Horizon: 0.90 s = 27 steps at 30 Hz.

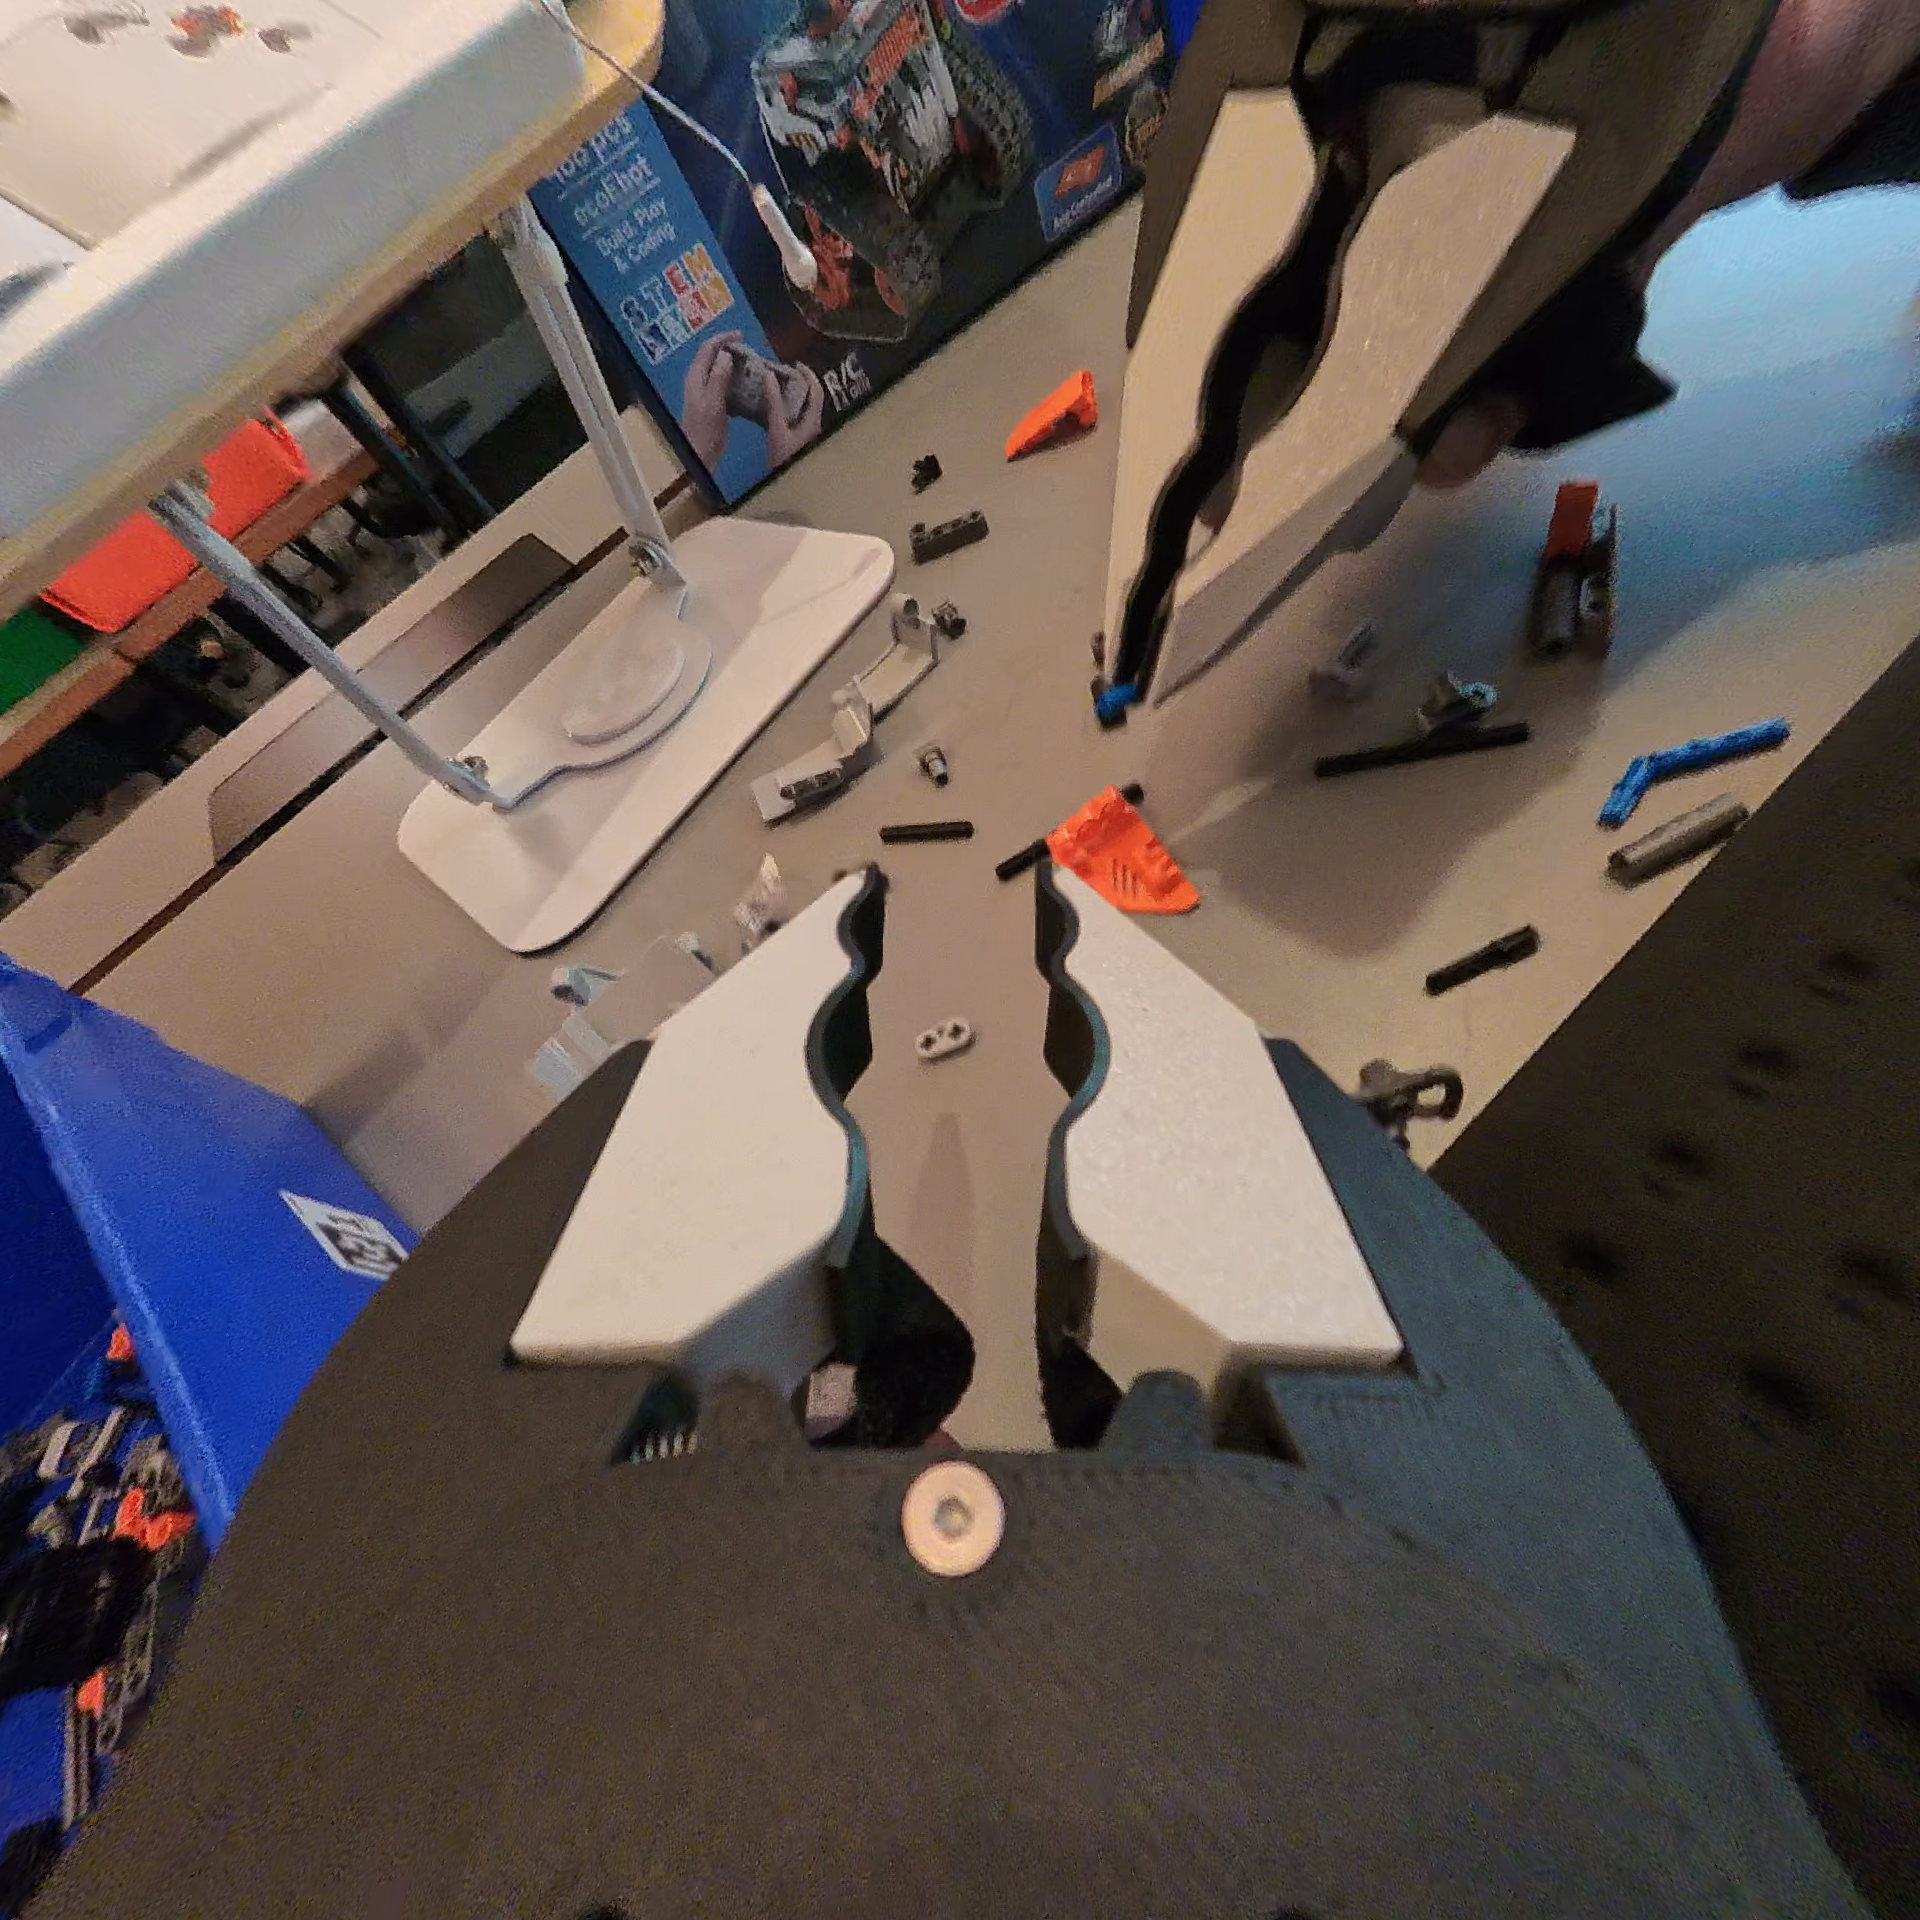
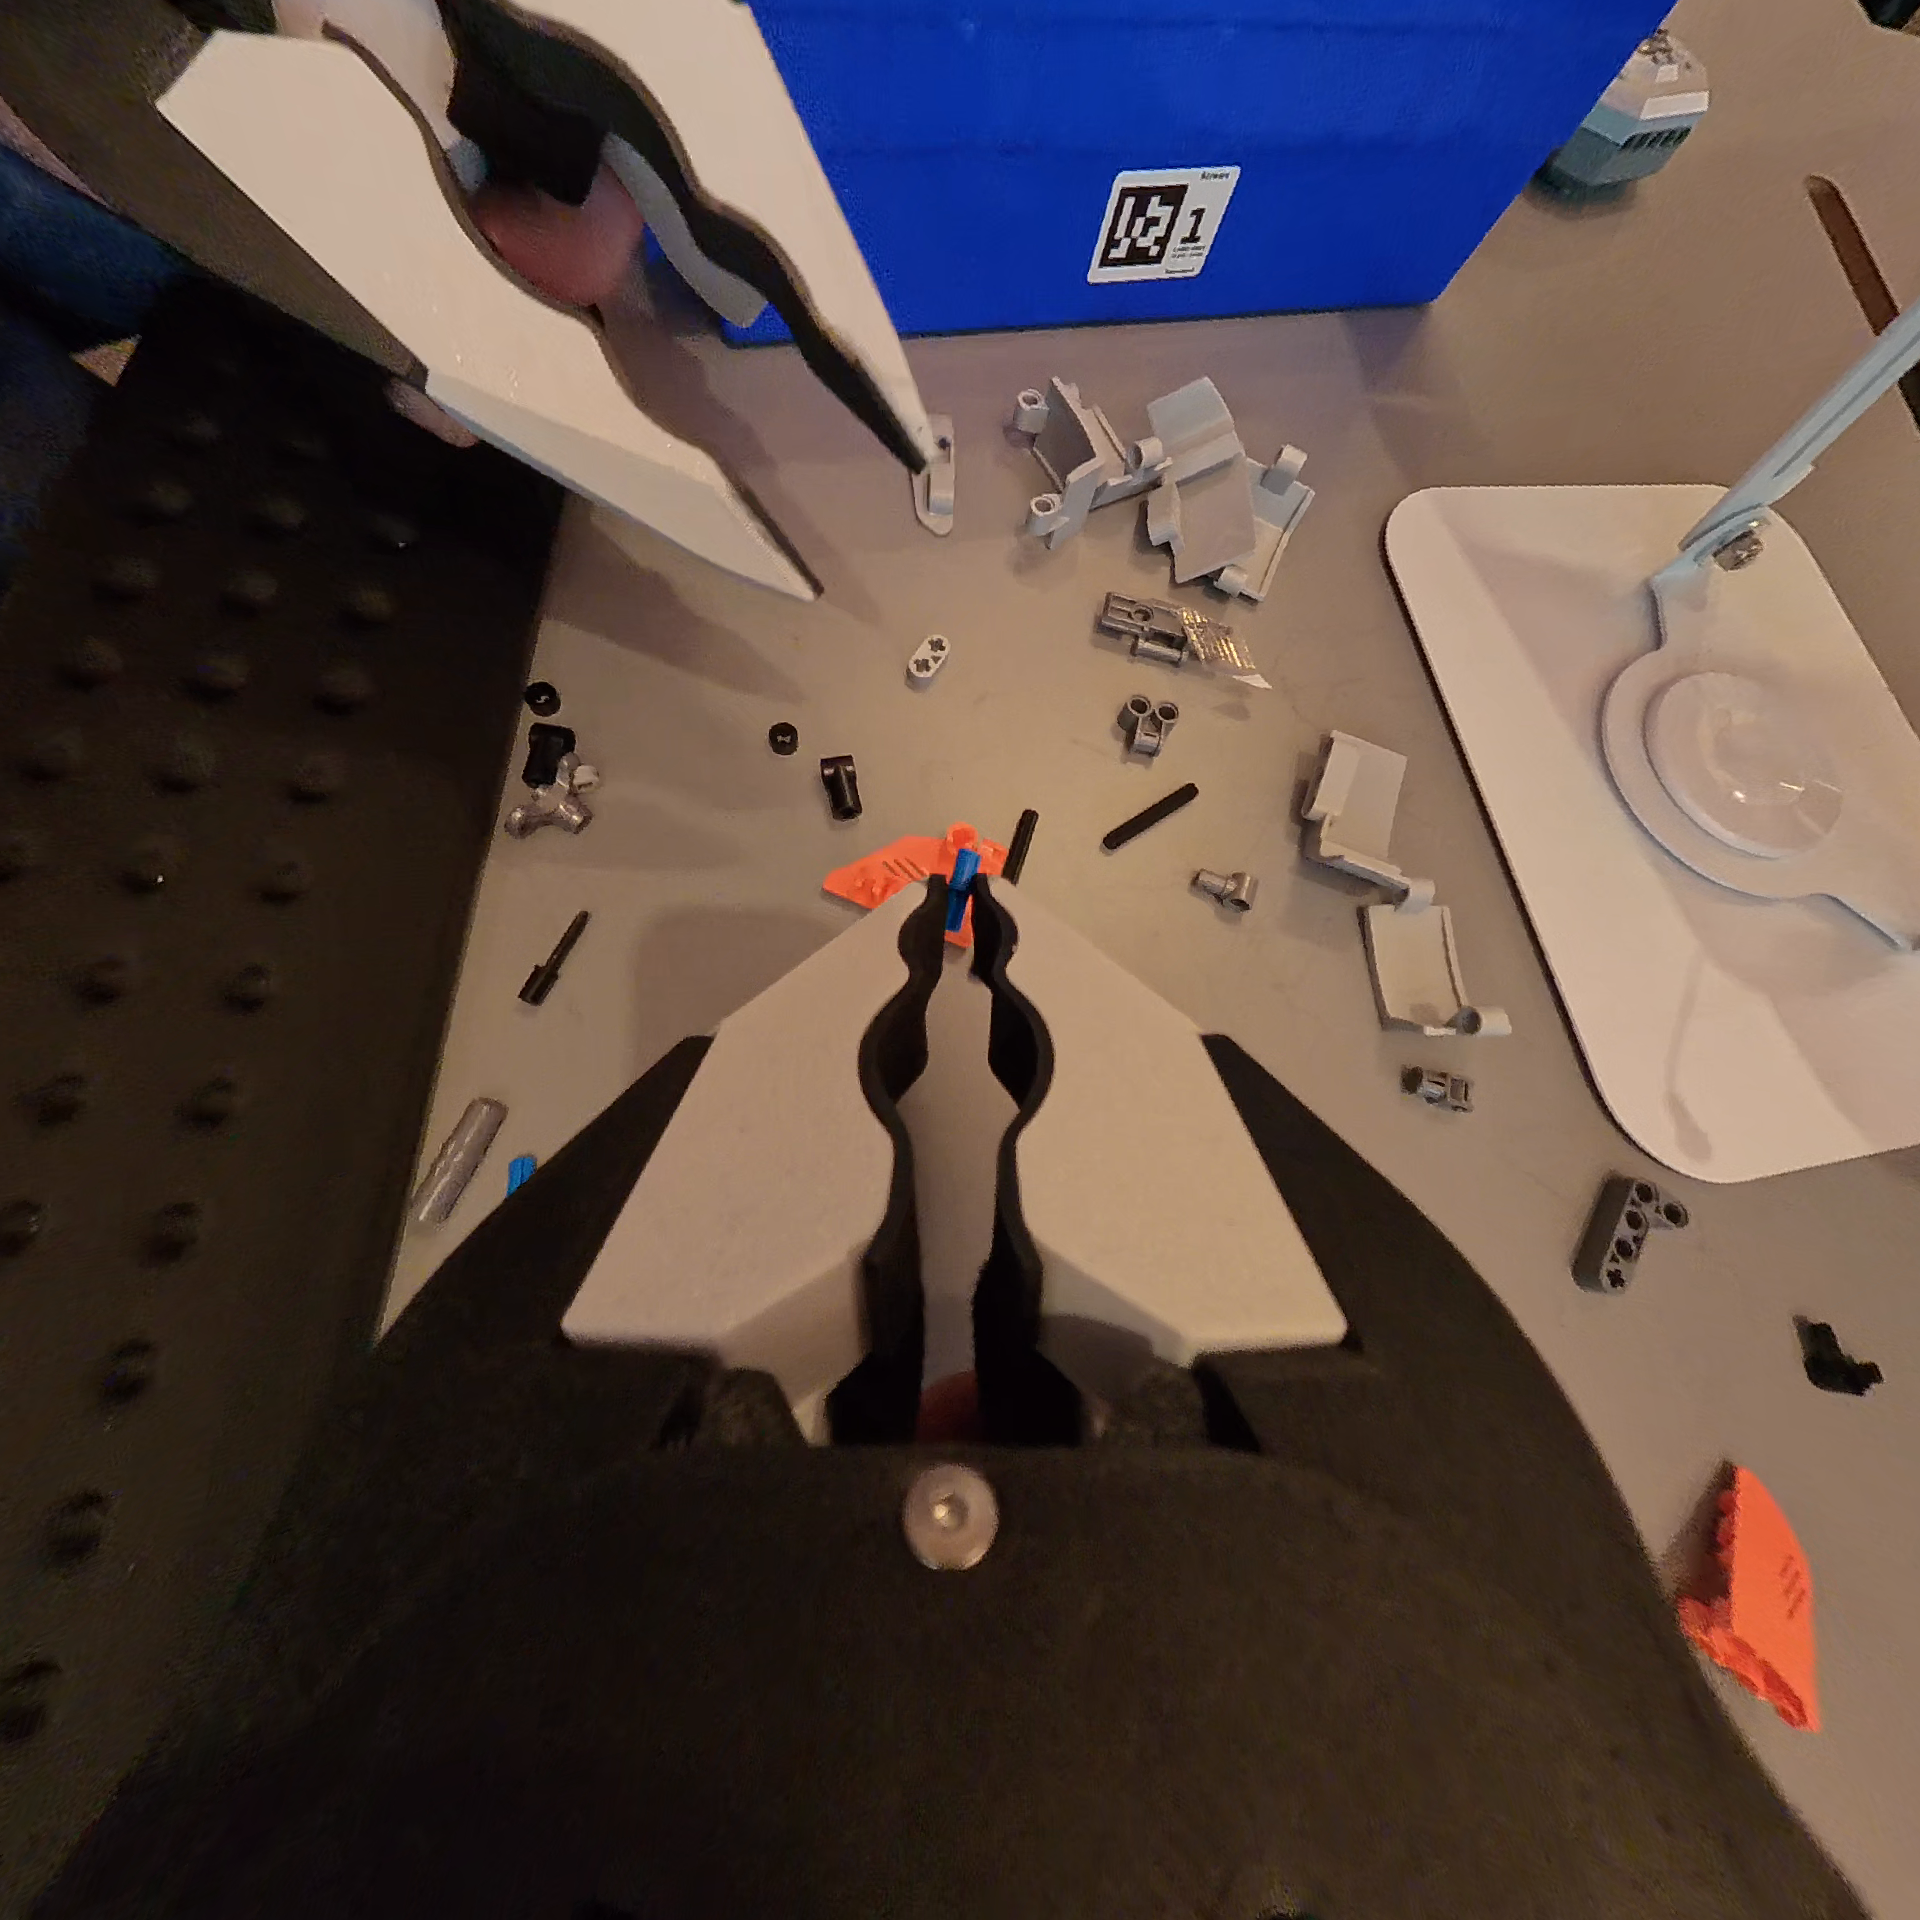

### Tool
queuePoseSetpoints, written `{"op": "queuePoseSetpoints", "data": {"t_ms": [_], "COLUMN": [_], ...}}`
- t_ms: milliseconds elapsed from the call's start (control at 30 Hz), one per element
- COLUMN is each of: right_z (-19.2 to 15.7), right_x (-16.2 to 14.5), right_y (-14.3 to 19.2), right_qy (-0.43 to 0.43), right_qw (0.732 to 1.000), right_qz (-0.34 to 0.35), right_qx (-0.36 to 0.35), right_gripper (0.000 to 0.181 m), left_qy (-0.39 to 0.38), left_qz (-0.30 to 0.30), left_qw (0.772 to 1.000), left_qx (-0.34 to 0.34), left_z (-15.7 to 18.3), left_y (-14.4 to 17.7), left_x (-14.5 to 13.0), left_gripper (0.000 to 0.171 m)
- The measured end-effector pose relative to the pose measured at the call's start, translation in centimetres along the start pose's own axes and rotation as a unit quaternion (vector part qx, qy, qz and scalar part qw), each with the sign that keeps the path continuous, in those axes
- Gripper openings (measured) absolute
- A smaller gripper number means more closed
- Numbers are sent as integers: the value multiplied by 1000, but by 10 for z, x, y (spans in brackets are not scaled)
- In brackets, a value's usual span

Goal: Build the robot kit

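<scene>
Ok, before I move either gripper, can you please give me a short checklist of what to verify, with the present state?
1. Right gripper shut on the blue pin: ok.
2. Pin straight in the grip: cannot tell.
3. Left gripper open and empty: ok.
4. Grey link lies free on the table, below the left gripper's gap: ok.
5. Grippers apart from each other: ok.
6. Pin apart from the orange wedge: ok, the left wrist view shows a gap.

Counted: two orange wedges [image 2: 902, 868] [image 2: 1756, 1595], one blue bin [image 2: 1039, 156], one white stand base [image 2: 1507, 831], two claws [image 1: 958, 883] [image 2: 961, 899].
</scene>
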State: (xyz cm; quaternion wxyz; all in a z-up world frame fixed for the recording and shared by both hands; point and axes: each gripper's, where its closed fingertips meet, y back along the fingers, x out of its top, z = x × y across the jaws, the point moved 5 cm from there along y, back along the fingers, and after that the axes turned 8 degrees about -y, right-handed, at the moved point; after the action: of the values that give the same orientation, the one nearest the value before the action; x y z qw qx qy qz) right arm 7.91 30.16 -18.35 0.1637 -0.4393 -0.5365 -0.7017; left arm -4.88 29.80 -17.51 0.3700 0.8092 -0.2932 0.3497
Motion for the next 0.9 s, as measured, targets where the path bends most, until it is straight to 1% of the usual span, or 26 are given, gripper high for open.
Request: {"op": "queuePoseSetpoints", "data": {"t_ms": [133,200,233,333,400,533,733,867,900], "right_z": [3,3,2,0,-3,-7,-11,-12,-12], "right_x": [-4,-7,-8,-7,-6,-6,-8,-8,-8], "right_y": [4,4,5,4,4,2,-1,-2,-2], "right_qy": [-1,3,4,6,9,14,16,17,18], "right_qw": [1000,1000,1000,1000,1000,1000,999,999,999], "right_qz": [-5,-12,-15,-15,-15,-20,-24,-25,-25], "right_qx": [-4,-5,-6,-2,3,9,20,22,22], "right_gripper": [2,2,2,2,2,2,2,2,2], "left_qy": [-3,-15,-25,-45,-50,-58,-70,-87,-87], "left_qz": [-26,-64,-77,-112,-132,-147,-152,-149,-150], "left_qw": [1000,997,996,988,984,981,980,978,978], "left_qx": [-5,-33,-42,-94,-107,-116,-107,-116,-116], "left_z": [3,11,14,26,29,32,27,30,30], "left_y": [0,-6,-8,-13,-17,-22,-32,-39,-40], "left_x": [-5,-12,-14,-19,-22,-23,-21,-20,-20], "left_gripper": [29,31,31,29,29,27,22,10,10]}}
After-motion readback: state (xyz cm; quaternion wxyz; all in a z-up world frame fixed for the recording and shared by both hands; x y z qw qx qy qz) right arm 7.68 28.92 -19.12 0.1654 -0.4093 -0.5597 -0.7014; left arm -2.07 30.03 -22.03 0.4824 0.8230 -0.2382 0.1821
